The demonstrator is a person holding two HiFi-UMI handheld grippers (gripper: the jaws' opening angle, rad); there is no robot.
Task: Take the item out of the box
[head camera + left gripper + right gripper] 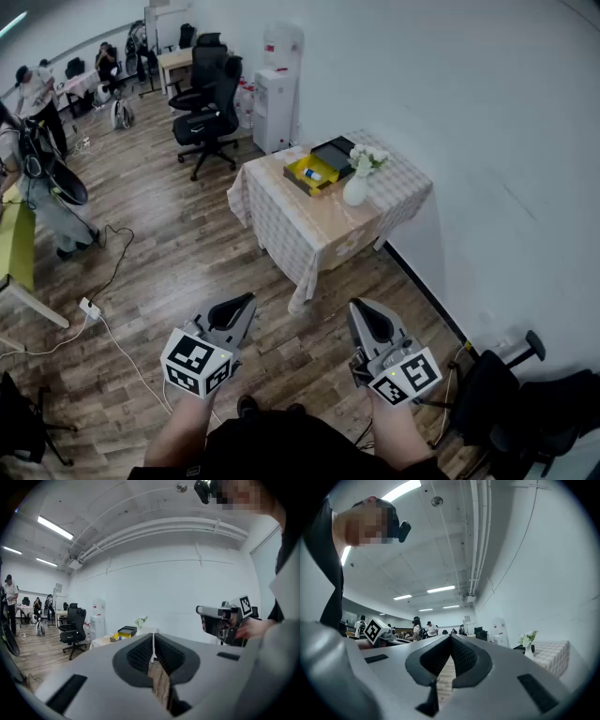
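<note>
An open box [314, 172] with a yellow lining stands on a small table [319, 220] with a checked cloth, against the white wall. A small white and blue item [312, 174] lies inside it, and its black lid [334, 153] rests beside it. In the left gripper view the box [123, 633] shows far off. Both grippers are held low over the wooden floor, well short of the table. My left gripper [246, 302] is shut with nothing in it. My right gripper [361, 307] is likewise shut and empty. Each tip shows closed in its own view: the left gripper [153, 636], the right gripper [450, 636].
A white vase with flowers [358, 178] stands on the table next to the box. A water dispenser [277, 98] and black office chairs [208, 112] stand behind the table. Cables and a power strip [90, 307] lie on the floor at left. People stand at far left.
</note>
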